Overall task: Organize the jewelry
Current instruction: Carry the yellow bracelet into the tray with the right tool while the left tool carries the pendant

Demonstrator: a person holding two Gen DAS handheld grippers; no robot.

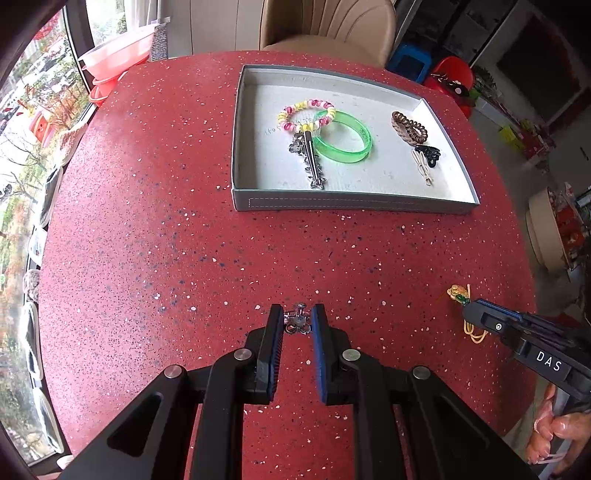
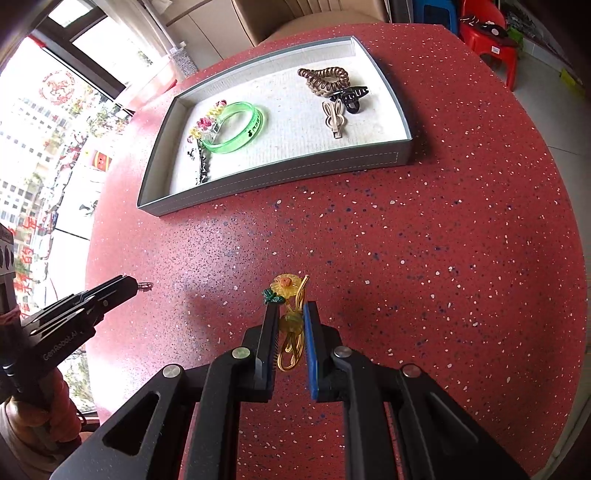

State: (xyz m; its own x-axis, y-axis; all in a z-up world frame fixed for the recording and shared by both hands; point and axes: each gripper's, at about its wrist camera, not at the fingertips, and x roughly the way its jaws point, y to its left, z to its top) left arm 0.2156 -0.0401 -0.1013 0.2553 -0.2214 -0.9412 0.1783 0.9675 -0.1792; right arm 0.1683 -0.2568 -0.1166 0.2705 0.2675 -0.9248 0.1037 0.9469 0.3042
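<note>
My left gripper [image 1: 297, 321] is shut on a small silver hair clip [image 1: 296, 320] just above the red table; the same gripper [image 2: 138, 285] shows at the left of the right wrist view. My right gripper [image 2: 290, 314] is shut on a yellow flower hair tie [image 2: 284, 286] whose elastic loop [image 2: 290, 350] hangs between the fingers; from the left wrist view it shows at the right [image 1: 463, 306]. The grey tray [image 1: 351, 205] [image 2: 273, 173] beyond holds a green bangle [image 1: 345, 136] [image 2: 236, 127], a beaded bracelet [image 1: 308, 114], a long silver clip [image 1: 312, 162], a brown coil tie [image 1: 408, 127] [image 2: 325, 79], a black claw clip [image 1: 428, 153] [image 2: 351, 98] and a beige bunny clip [image 2: 334, 118].
The red speckled table [image 1: 184, 240] [image 2: 443, 240] is round, with a window and pink basins [image 1: 118, 55] on the left. A beige chair [image 1: 325, 26] stands behind the tray. Blue and red stools [image 1: 452, 74] stand on the floor at the right. A person's hand [image 1: 554, 435] holds the right gripper's handle.
</note>
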